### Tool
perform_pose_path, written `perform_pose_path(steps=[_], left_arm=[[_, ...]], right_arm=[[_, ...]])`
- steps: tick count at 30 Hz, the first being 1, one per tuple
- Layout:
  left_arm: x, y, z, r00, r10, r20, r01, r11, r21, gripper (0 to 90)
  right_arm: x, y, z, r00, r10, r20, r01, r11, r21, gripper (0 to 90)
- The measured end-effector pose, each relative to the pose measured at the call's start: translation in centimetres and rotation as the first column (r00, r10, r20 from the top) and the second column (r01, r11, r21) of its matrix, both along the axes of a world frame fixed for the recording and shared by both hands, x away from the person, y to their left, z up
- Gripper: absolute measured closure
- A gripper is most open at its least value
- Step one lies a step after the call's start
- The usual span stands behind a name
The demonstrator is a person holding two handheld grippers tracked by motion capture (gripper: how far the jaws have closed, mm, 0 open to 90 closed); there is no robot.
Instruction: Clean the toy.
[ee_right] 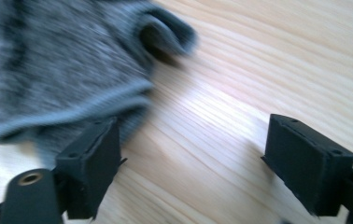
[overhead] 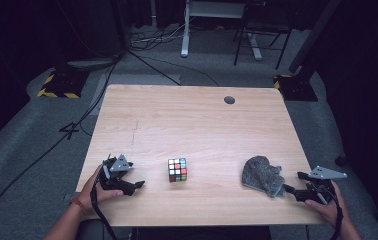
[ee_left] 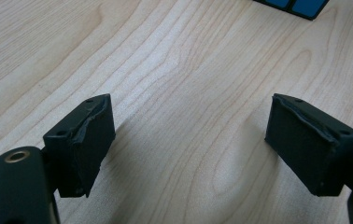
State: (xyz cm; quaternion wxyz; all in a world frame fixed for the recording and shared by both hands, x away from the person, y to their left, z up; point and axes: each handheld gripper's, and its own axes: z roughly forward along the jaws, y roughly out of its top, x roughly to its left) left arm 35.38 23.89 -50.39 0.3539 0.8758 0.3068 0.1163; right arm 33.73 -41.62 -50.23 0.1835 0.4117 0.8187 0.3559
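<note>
Now both pairs of jaws stand spread with bare wood between them, the left gripper (ee_left: 191,149) low over the table (overhead: 187,120) and the right gripper (ee_right: 193,163) just beside a grey cloth (ee_right: 67,65). Between them sits a puzzle cube (overhead: 177,170), near the front edge.

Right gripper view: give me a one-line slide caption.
Right gripper with jaws open on the wooden table, a crumpled grey knit cloth lying beside its left jaw.

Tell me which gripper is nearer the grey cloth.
Right. The right gripper sits just beside the cloth, one jaw at its edge. The left gripper is far across the table, beyond the cube.
</note>
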Motion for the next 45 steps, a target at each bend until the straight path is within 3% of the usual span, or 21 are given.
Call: perform_pose_path(steps=[4, 7, 45], left_arm=[[-0.11, 0.0, 0.0, 0.9999, 0.011, -0.002, -0.011, 0.9999, 0.0, 16.0], [-0.18, -0.02, 0.0, 0.9998, 0.021, -0.002, -0.021, 0.9998, 0.0, 15.8], [-0.21, -0.01, -0.02, 0.9997, 0.024, -0.006, -0.024, 0.9997, -0.003, 15.7]], right_arm=[[-0.42, -0.73, -0.04, 0.998, -0.063, 0.003, 0.063, 0.998, 0.006, 18.8], [-0.61, -0.95, -0.08, 0.997, -0.078, 0.001, 0.078, 0.997, 0.014, 19.1], [-0.53, -0.91, -0.11, 0.997, -0.078, 0.001, 0.078, 0.997, 0.013, 18.5]])
